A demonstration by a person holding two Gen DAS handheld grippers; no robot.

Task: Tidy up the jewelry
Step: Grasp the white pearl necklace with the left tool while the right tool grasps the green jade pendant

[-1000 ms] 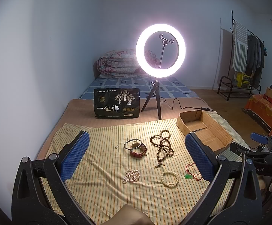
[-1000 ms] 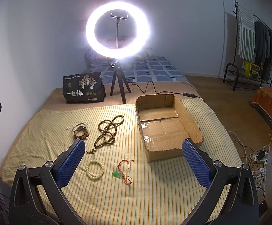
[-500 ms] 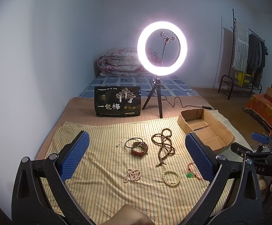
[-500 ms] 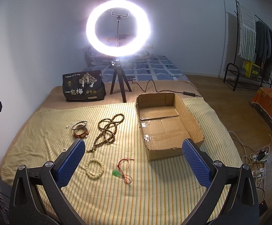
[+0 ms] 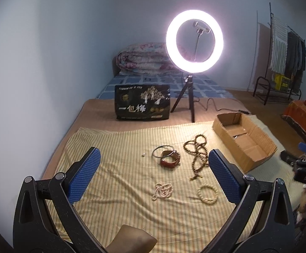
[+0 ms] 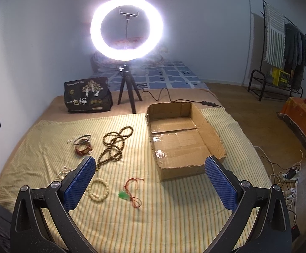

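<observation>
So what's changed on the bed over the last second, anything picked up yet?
Nothing picked up. The left hand-held gripper has eased forward toward the jewelry, and the right hand-held gripper barely shifted; both are open and empty. The long brown bead necklace, cream bead bracelet and cardboard box lie as before.

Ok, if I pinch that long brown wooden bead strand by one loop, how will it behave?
The long brown wooden bead strand lies in loose overlapping loops on the striped yellow cloth, so it is probably floppy and will uncoil and dangle. Its round beads may slip between pads. A trailing end could snag the cardboard box rim.
</observation>
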